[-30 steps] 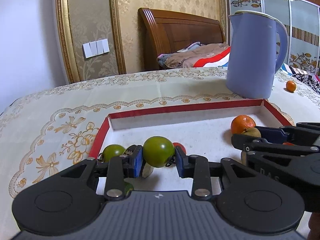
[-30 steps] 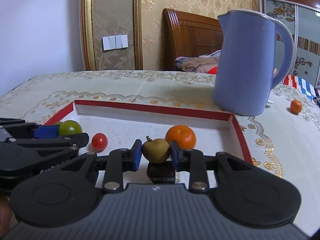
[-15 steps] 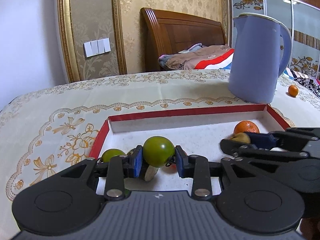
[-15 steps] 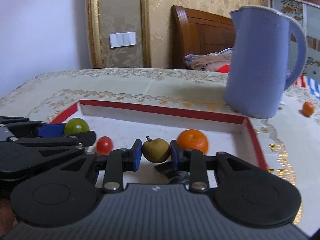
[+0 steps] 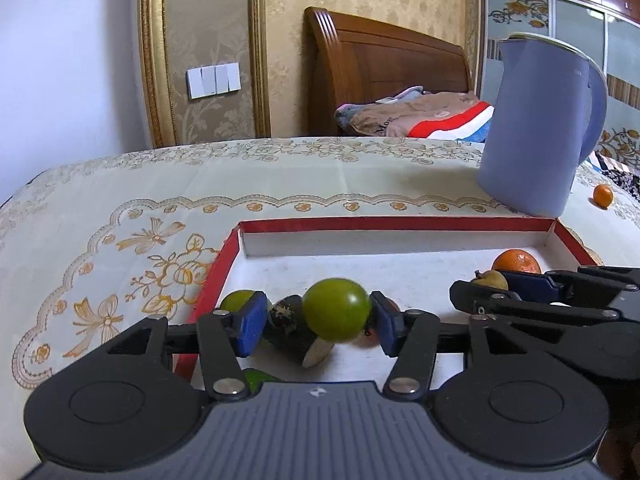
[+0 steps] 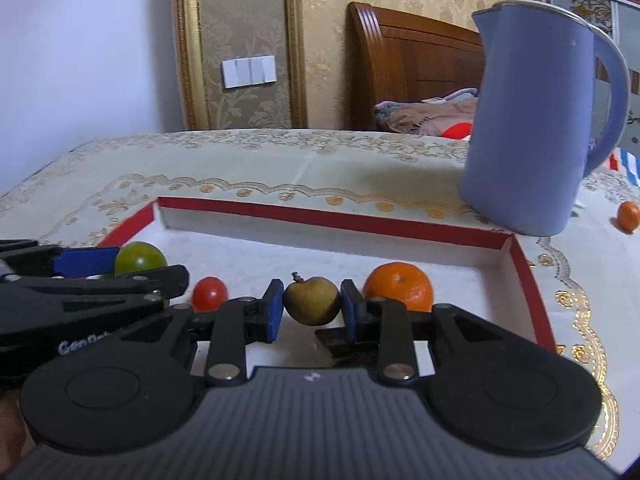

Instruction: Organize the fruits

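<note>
A red-rimmed white tray [image 5: 396, 224] [image 6: 332, 219] lies on the tablecloth. My left gripper [image 5: 316, 322] has opened over it: the left pad stands clear of a green tomato [image 5: 337, 309], which still rests against the right pad. My right gripper [image 6: 310, 310] is shut on a small brown pear-like fruit [image 6: 313, 300] just above the tray floor. In the tray lie an orange [image 6: 399, 286] [image 5: 517, 262], a red cherry tomato [image 6: 209, 294], another green fruit [image 5: 236, 301] and a dark avocado-like piece [image 5: 292, 326].
A tall blue kettle [image 5: 540, 128] [image 6: 536, 120] stands behind the tray's far right corner. A small orange [image 5: 603, 196] [image 6: 628, 216] lies on the cloth right of it. The right gripper [image 5: 560, 300] shows at the left view's right side.
My left gripper's jaws have widened, so the left pad no longer touches the green tomato. Both grippers have drawn back and sunk a little. The right gripper keeps its fruit.
</note>
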A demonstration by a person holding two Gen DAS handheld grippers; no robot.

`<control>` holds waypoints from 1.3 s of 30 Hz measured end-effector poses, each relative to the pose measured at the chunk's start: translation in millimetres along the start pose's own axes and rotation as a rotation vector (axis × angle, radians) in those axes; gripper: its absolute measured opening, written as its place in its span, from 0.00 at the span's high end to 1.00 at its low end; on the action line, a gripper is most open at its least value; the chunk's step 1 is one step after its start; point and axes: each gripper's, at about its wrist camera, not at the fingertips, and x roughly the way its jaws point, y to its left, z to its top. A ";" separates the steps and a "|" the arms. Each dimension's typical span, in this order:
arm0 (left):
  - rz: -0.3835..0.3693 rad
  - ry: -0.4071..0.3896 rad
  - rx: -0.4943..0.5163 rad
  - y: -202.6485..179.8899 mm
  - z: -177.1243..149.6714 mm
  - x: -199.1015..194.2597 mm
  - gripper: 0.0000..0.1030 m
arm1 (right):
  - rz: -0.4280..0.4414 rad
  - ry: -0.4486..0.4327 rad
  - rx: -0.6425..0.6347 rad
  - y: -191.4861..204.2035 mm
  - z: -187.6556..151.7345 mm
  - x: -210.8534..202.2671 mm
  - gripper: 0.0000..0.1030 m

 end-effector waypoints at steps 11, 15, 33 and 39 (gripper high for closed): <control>0.017 -0.002 0.010 -0.5 -1.4 0.0 0.48 | -0.020 -0.006 0.001 -0.4 -1.1 -2.0 0.59; 0.011 -0.002 0.005 1.2 -1.4 -0.2 0.48 | -0.019 -0.016 0.018 -1.9 -1.5 -3.6 0.54; 0.047 -0.062 0.017 7.2 -9.2 -25.1 0.45 | -0.110 -0.108 0.053 -8.2 -11.0 -31.7 0.24; 0.047 -0.096 0.011 10.9 -20.4 -45.6 0.32 | -0.118 -0.103 0.083 -12.9 -20.8 -43.3 0.21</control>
